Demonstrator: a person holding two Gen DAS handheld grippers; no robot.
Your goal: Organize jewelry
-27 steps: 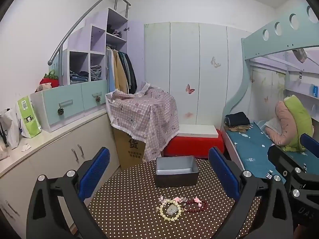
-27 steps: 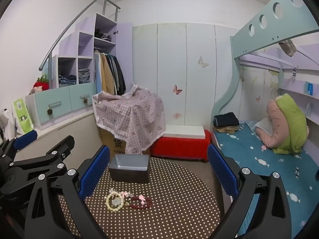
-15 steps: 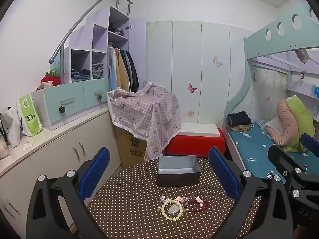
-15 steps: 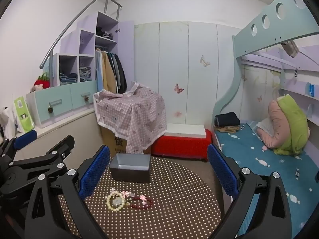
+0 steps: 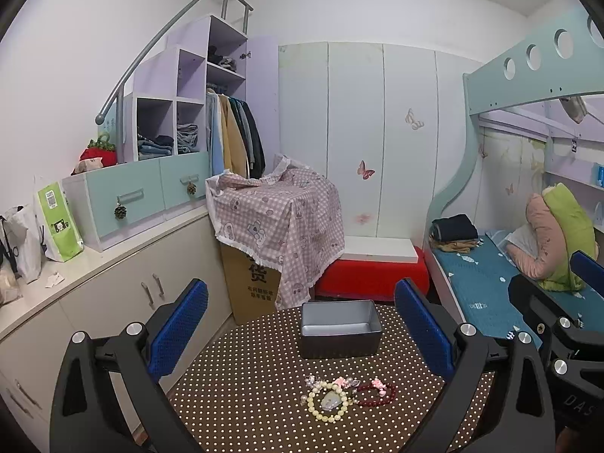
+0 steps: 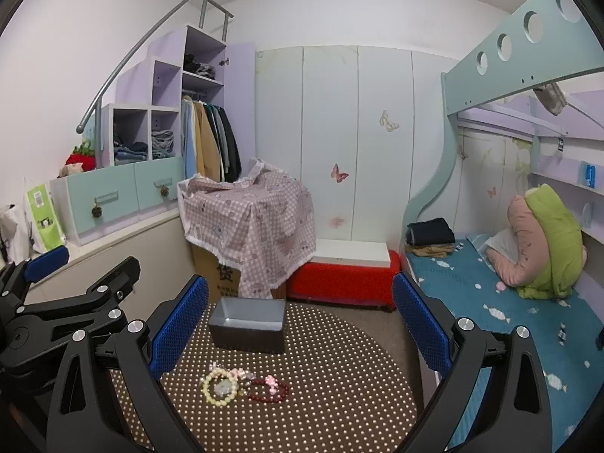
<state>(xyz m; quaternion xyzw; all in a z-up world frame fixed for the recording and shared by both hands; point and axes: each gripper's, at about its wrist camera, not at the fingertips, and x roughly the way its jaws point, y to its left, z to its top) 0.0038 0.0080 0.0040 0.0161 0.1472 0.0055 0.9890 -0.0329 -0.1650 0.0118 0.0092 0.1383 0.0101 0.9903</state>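
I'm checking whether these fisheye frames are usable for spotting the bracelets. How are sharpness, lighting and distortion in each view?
Left wrist view: sharp, evenly lit, no glare; the cream bead bracelet and dark red bracelet read clearly; the wardrobe doors bow towards the edges, corners vignetted black. Right wrist view: equally sharp with soft shadows; the grey tin box is crisp, the bunk bed rail bends strongly.

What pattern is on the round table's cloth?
The tablecloth is dark brown with small white polka dots, clearest in the right wrist view.
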